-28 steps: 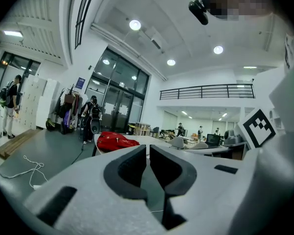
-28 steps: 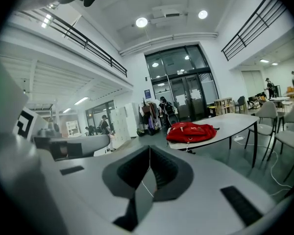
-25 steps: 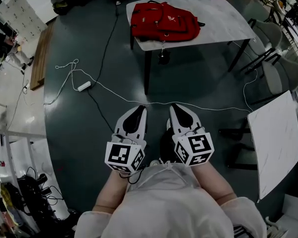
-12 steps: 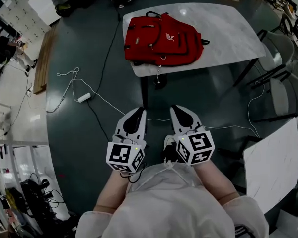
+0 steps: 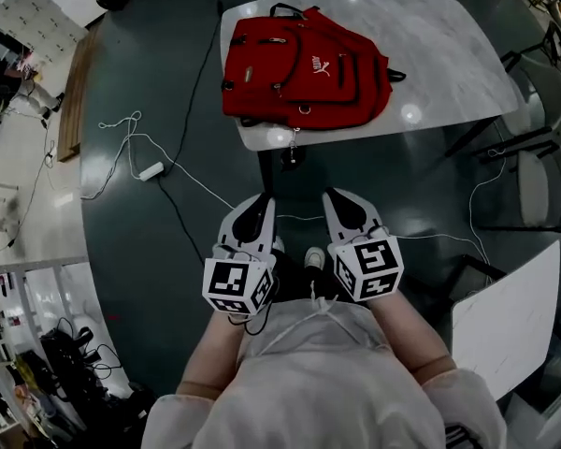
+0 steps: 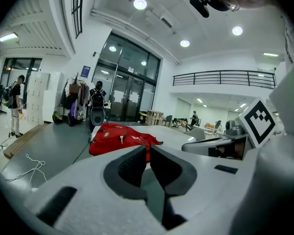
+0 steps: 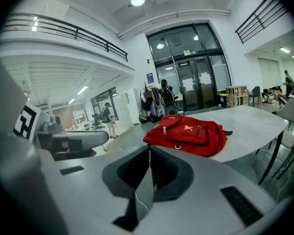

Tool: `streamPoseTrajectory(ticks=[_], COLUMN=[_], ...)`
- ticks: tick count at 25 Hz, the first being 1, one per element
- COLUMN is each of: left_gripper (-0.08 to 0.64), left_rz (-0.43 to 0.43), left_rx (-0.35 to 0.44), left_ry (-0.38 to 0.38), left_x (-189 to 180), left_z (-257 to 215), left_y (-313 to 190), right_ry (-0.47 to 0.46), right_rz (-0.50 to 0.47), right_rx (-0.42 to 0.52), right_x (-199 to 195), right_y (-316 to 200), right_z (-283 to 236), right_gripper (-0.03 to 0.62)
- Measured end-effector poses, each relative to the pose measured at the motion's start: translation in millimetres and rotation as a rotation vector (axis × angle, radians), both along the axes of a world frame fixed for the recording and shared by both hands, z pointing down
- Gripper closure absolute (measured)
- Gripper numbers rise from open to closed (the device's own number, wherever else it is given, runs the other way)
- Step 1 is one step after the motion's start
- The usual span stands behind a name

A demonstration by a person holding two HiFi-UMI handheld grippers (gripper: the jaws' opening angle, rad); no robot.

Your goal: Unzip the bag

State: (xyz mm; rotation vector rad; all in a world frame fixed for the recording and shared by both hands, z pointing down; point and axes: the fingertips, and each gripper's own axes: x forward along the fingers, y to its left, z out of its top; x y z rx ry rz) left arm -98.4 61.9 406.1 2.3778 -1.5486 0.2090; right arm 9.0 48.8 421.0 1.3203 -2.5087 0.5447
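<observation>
A red backpack (image 5: 304, 71) lies flat on the near left part of a pale marble table (image 5: 430, 54), its zips shut and a strap hanging over the table's front edge. It also shows ahead as the red backpack (image 6: 122, 138) in the left gripper view and the red backpack (image 7: 186, 133) in the right gripper view. My left gripper (image 5: 260, 204) and right gripper (image 5: 341, 199) are held side by side over the floor, short of the table, both pointing at the bag. Each has its jaws shut with nothing between them.
A white cable and power strip (image 5: 151, 170) trail across the dark floor left of the table. Chairs (image 5: 533, 171) stand to the right of it. A second white tabletop (image 5: 510, 321) is at the lower right. People stand far off by lockers (image 6: 14, 106).
The table and red backpack have come closer and grown larger in the head view as both grippers moved forward together towards them. Both jaws stayed shut.
</observation>
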Motion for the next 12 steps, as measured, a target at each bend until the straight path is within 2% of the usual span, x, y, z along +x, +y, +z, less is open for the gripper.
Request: streamPoseTrajectory(ticks=[5, 12], left_gripper=[0.522, 0.522], left_rz=[0.019, 0.115], left_rx=[-0.053, -0.131], left_ry=[0.001, -0.020], left_x=[-10.4, -19.7], left_z=[27.3, 68.2], left_y=[-51.4, -139.0], right_ry=[0.021, 0.081], right_rz=[0.004, 0.044], right_rx=[-0.060, -0.158], right_x=[-15.2, -37.3], right_y=[-42.4, -104.2], right_z=[28.0, 69.6], right_gripper=[0.565, 0.563])
